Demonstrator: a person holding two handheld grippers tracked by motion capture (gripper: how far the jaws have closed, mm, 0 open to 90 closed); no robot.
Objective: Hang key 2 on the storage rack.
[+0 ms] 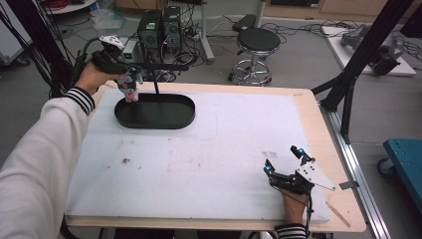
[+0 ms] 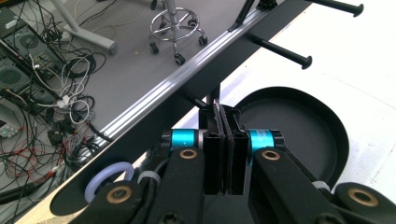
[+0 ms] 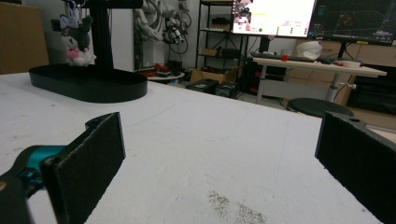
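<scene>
Left gripper [image 1: 130, 78]: clamping shut, upper left, beside small grey-pink plush keychain [image 1: 129, 87] | hanging over black oval tray stand [image 1: 154, 112] | right gripper [image 1: 283, 160]: gaping wide, lower right.

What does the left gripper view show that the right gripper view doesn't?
Left gripper view: the left gripper with shut jaws, the stand's pegged crossbar, a pale ring, a stool on the floor. Right gripper view: the right gripper with open jaws, a plush toy hanging beside the stand's post, monitors behind. Shared: the black oval tray and the white table cover.
</scene>
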